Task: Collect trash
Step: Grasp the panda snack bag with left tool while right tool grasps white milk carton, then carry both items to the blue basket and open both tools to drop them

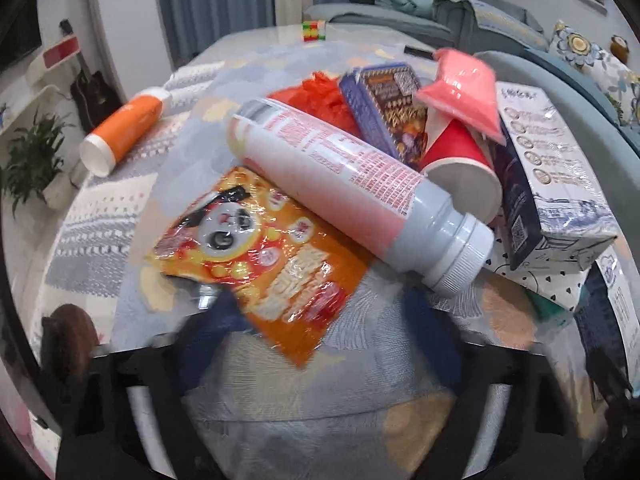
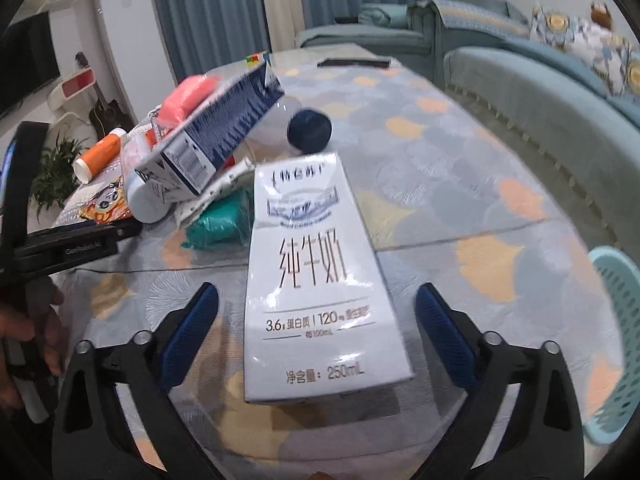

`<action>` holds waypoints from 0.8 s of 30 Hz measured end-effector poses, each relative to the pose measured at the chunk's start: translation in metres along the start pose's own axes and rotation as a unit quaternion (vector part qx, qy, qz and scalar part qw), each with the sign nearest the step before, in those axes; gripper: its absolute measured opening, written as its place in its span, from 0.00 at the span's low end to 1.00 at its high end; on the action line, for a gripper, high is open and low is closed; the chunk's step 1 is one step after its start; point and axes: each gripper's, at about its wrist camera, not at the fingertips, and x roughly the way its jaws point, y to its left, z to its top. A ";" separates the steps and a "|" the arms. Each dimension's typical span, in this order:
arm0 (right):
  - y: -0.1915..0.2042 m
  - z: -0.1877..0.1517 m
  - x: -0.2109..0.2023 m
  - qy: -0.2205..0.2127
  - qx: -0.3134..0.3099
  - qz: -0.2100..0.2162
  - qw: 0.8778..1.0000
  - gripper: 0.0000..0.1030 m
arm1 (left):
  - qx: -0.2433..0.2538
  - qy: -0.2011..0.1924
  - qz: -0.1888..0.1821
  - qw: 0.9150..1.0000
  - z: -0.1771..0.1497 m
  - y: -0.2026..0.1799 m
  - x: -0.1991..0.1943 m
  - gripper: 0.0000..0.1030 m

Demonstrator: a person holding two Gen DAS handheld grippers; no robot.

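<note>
In the left wrist view my left gripper [image 1: 324, 320] is open just short of a pile of trash: an orange panda snack wrapper [image 1: 264, 256], a pink-and-grey bottle [image 1: 352, 192] lying across it, a red paper cup [image 1: 460, 160], a purple box [image 1: 388, 112], a pink bag [image 1: 464, 88] and a milk carton [image 1: 556, 172]. The left finger overlaps the wrapper's near corner. In the right wrist view my right gripper [image 2: 316, 320] is open around a white 250 mL milk carton [image 2: 316, 276] lying flat on the table. Its blue pads [image 2: 188, 332] stand clear of the carton's sides.
An orange bottle [image 1: 124, 132] lies apart at the left. A light blue basket [image 2: 620, 344] sits at the right table edge. A dark bottle cap [image 2: 310, 130], green bag [image 2: 224, 220] and second carton [image 2: 216, 128] lie beyond the white carton. Sofas stand behind.
</note>
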 end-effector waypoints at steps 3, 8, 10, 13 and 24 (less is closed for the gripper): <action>0.006 -0.001 -0.001 -0.006 -0.014 -0.017 1.000 0.69 | -0.005 -0.008 -0.010 1.000 -0.001 0.005 -0.007 0.12; 0.005 -0.003 -0.006 -0.006 -0.011 -0.014 1.000 0.50 | -0.027 -0.016 -0.028 0.999 -0.005 0.013 -0.013 0.02; 0.000 -0.005 -0.011 -0.007 0.009 -0.002 1.000 0.49 | -0.035 -0.027 -0.029 0.999 -0.005 0.017 -0.019 0.01; -0.006 -0.005 -0.023 -0.015 0.025 0.004 1.000 0.49 | -0.048 -0.048 -0.029 0.997 -0.006 0.022 -0.034 0.01; -0.030 0.004 -0.065 -0.067 0.060 0.000 0.996 0.49 | -0.032 -0.168 -0.050 0.984 -0.016 0.010 -0.112 0.01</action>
